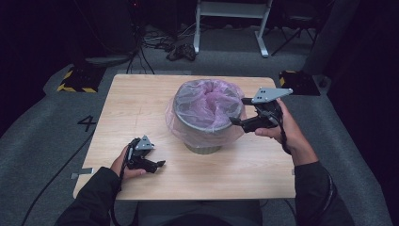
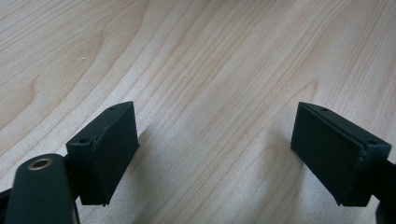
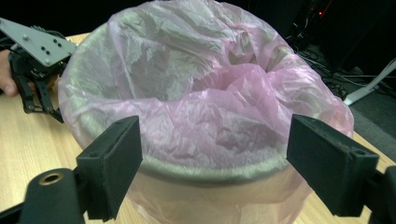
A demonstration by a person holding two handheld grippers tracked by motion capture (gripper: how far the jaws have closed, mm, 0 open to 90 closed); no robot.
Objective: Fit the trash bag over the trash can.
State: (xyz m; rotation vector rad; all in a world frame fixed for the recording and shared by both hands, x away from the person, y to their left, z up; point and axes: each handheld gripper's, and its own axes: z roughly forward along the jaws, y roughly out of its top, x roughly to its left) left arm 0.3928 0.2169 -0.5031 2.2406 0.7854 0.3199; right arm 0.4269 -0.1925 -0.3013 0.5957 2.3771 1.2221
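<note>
A round grey bin (image 1: pixel 207 123) stands near the middle of the pale wood-grain table (image 1: pixel 141 99), lined with a thin, crinkled pink bag (image 1: pixel 207 101) whose film folds over the rim and hangs loose down the outside wall. The right gripper (image 1: pixel 241 111) is at the bin's right side, level with the rim; its blocky matt black jaws stand wide apart with nothing between them, the near rim and bag edge just ahead in the right gripper view. The left gripper (image 1: pixel 159 165) rests low over bare wood at the table's front left, well apart from the bin, jaws also spread wide and empty, flat rubbery pads (image 2: pixel 116 149) facing each other
</note>
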